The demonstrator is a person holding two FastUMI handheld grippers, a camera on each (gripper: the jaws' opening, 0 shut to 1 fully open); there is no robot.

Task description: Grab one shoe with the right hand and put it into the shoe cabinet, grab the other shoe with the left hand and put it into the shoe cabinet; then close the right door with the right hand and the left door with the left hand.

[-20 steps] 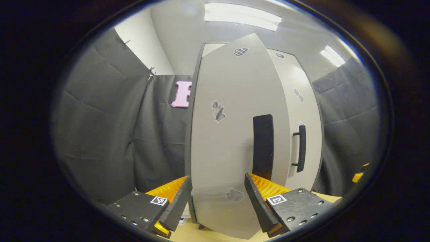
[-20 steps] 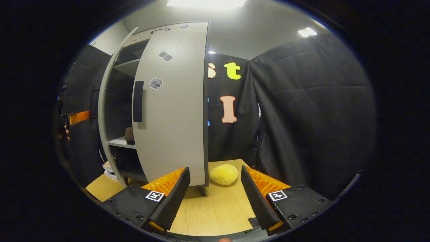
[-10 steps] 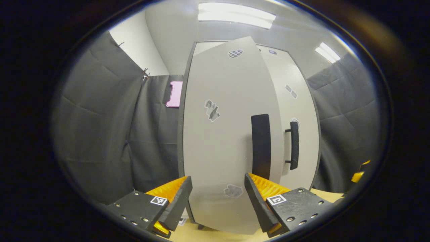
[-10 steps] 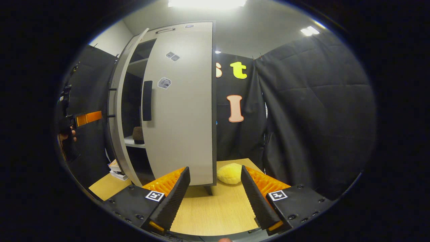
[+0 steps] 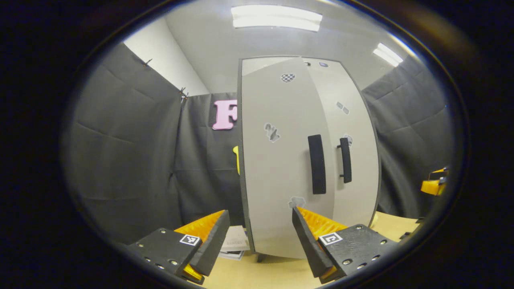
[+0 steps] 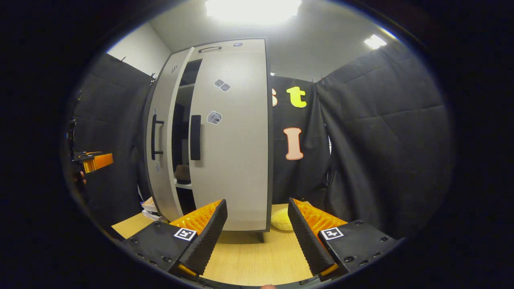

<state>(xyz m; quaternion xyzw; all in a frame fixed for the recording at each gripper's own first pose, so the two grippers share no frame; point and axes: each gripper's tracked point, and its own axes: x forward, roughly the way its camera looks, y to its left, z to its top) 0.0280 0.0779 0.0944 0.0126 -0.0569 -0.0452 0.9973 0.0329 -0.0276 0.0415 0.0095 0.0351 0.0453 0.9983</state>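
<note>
L gripper [image 5: 261, 237] is hanging w/ fingers apart, gripping nothing, facing left door [image 5: 277, 160], nearly shut. R gripper [image 6: 257, 233] is also sitting spread & empty before right door [image 6: 233, 136], slightly ajar. Shoe [image 6: 182, 173] is resting inside shoe cabinet [image 6: 213, 45], showing thru the gap

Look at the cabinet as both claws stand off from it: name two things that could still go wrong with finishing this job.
1. The left door is not quite shut: a dark gap beside the right door shows the shelf and a shoe. It may stay ajar unless pushed.
2. The left claw and right claw are open and apart from the doors, so a push aimed at a handle could slip off it.
</note>
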